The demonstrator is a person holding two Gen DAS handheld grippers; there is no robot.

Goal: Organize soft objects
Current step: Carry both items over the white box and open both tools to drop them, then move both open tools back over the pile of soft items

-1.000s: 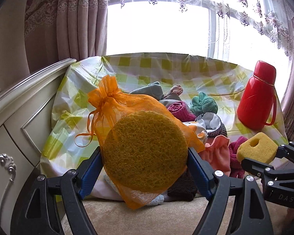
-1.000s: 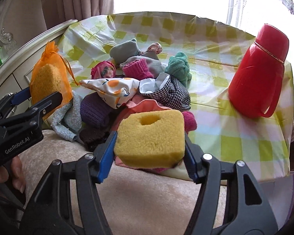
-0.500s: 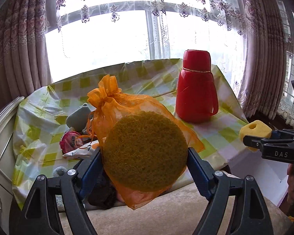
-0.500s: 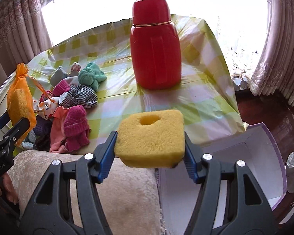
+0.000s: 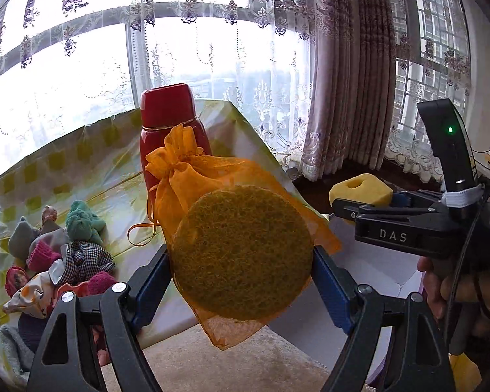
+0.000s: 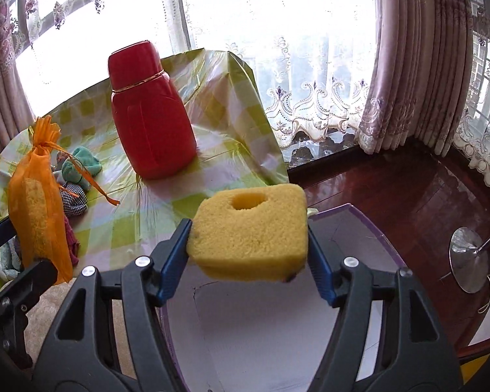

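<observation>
You're facing a tall window (image 6: 251,16) flooded with daylight — sheer lace with purple flowers (image 5: 192,9) hangs across it, heavy mauve drapes (image 6: 405,65) beside it. Below, the dark red floor (image 6: 408,196) shines, a round chrome stand base (image 6: 468,263) resting on it — beige carpet (image 5: 219,369) lies nearest you.

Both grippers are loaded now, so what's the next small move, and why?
Probably lower the right gripper and drop the yellow sponge: its fingers have just been opening around it, and it hangs over the open white box. The orange mesh bag can follow.
</observation>
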